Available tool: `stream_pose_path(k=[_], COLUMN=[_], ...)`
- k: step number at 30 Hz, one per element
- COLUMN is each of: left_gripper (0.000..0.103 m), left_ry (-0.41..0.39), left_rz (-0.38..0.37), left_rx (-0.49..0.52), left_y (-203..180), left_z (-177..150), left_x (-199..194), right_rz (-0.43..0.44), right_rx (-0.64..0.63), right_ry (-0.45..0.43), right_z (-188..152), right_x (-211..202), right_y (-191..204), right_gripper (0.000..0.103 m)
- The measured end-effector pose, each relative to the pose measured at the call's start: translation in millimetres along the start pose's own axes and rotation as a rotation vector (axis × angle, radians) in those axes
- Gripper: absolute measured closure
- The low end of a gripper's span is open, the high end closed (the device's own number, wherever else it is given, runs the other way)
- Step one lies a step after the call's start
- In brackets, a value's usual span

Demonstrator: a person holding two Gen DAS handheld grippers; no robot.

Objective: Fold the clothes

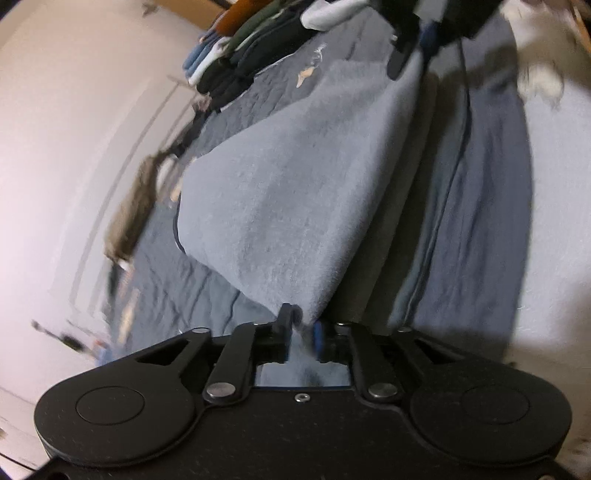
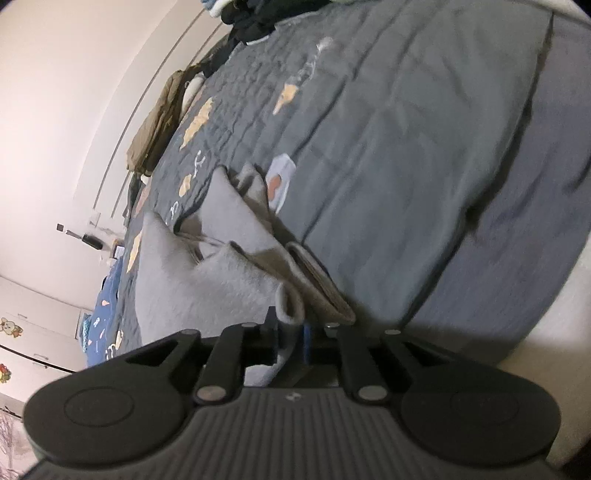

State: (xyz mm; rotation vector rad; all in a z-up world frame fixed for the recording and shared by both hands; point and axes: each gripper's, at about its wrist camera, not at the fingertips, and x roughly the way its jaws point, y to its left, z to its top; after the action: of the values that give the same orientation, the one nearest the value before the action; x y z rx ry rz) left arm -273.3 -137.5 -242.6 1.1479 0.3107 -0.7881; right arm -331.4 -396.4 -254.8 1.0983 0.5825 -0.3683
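Grey fleece garment (image 1: 280, 192) hangs stretched above the grey quilted bed (image 2: 424, 155), one edge pinched in the nearly closed left gripper (image 1: 300, 325), another in the nearly closed right gripper (image 2: 290, 325). Folded clothes stack (image 1: 243, 48) at bed's far end.

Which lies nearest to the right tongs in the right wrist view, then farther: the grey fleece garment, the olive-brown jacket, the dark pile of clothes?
1. Grey fleece garment: between the right tongs, at bottom centre.
2. Olive-brown jacket: at the bed's left edge, midway up.
3. Dark pile of clothes: at the far top of the bed.
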Motion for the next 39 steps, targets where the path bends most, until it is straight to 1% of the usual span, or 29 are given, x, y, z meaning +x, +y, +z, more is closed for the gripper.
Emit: stream_pose_path(k=[1, 3, 5, 8, 10, 12, 15, 16, 19, 22, 25, 29, 33, 39], left_gripper=[0.061, 0.046, 0.046, 0.046, 0.046, 0.046, 0.046, 0.046, 0.046, 0.046, 0.046, 0.046, 0.046, 0.046], left_ry=[0.004, 0.010, -0.012, -0.084, -0.138, -0.186, -0.240, -0.250, -0.259, -0.246, -0.234, -0.216, -0.194, -0.170], left_rz=[-0.036, -0.110, -0.172, -0.228, -0.239, -0.267, -0.316, -0.328, -0.355, -0.366, -0.369, -0.387, -0.390, -0.389], left_rx=[-0.024, -0.075, -0.151, -0.378, -0.517, -0.648, -0.789, -0.828, -0.924, -0.975, -0.995, -1.027, -1.019, -1.016], left_y=[7, 19, 36, 72, 95, 111, 134, 137, 145, 145, 144, 141, 137, 132], left_z=[-2, -9, -16, -25, -23, -24, -20, -24, -33, -38, -37, -35, -34, -33], left_x=[-7, -20, -30, -39, -36, -33, -20, -19, -15, -10, -5, 8, 15, 22], right_rz=[-0.013, -0.034, -0.036, -0.008, 0.035, 0.082, 0.167, 0.176, 0.184, 0.193, 0.205, 0.186, 0.181, 0.190], right_rx=[-0.021, -0.053, -0.081, -0.151, -0.214, -0.296, -0.444, -0.488, -0.590, -0.672, -0.692, -0.742, -0.794, -0.824], right_ry=[-0.010, -0.033, -0.062, -0.095, -0.099, -0.062, 0.024, 0.049, 0.105, 0.155, 0.196, 0.224, 0.251, 0.232], right_z=[2, 9, 17, 32, 44, 57, 75, 80, 92, 102, 102, 95, 87, 78], right_x=[-7, -19, -33, -44, -45, -37, -13, -3, 26, 57, 76, 98, 119, 127], right_y=[2, 3, 5, 16, 32, 54, 88, 97, 114, 125, 122, 126, 129, 133], right_gripper=[0.088, 0.088, 0.088, 0.088, 0.087, 0.085, 0.076, 0.073, 0.072, 0.072, 0.072, 0.072, 0.072, 0.072])
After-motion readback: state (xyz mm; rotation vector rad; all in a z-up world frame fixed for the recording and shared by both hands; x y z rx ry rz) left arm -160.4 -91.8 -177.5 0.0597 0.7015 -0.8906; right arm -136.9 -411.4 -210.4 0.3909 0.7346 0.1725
